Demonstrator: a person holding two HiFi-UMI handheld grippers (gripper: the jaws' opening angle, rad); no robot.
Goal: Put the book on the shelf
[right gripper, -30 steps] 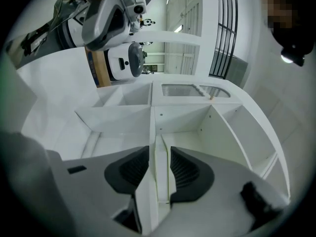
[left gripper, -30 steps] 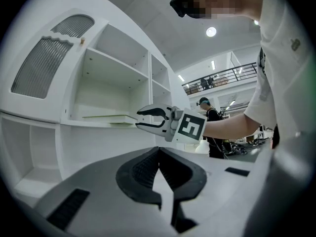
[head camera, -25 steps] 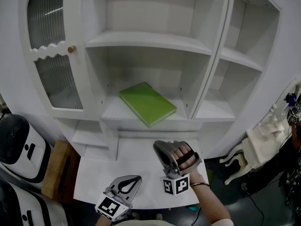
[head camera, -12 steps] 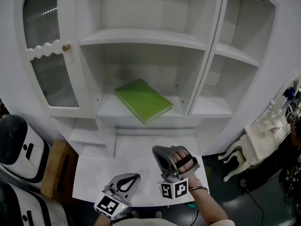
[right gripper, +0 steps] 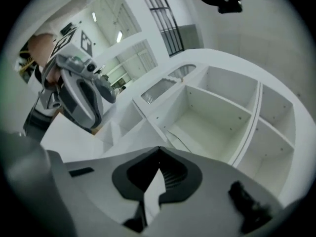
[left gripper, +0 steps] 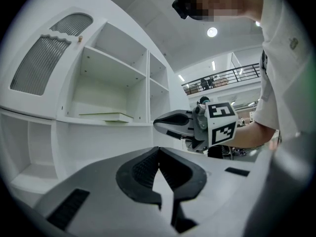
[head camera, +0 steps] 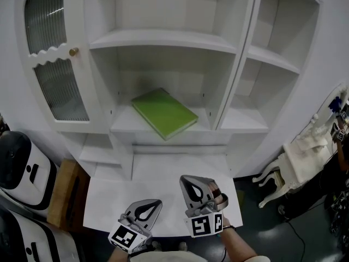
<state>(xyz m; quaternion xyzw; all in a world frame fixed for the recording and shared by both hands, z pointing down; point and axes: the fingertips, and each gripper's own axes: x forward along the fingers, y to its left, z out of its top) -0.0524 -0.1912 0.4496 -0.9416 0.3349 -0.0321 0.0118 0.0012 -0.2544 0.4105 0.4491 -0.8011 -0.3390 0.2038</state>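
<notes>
**Right gripper (head camera: 188,183) and left gripper (head camera: 154,206), both closed and empty, below the green book (head camera: 163,112).**
The book lies flat but askew on the shelf (head camera: 122,123), one corner at its front lip; a knock there would likely tip it off.

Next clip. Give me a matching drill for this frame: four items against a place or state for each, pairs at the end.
1. green book
2. ribbed-glass door
3. left gripper
4. right gripper

A. shut, empty, the higher one in the head view
B. lying flat on a shelf
C. left of the open shelves, with a round knob
D. shut, empty, the lower one in the head view

Pairs: 1-B, 2-C, 3-D, 4-A
</notes>
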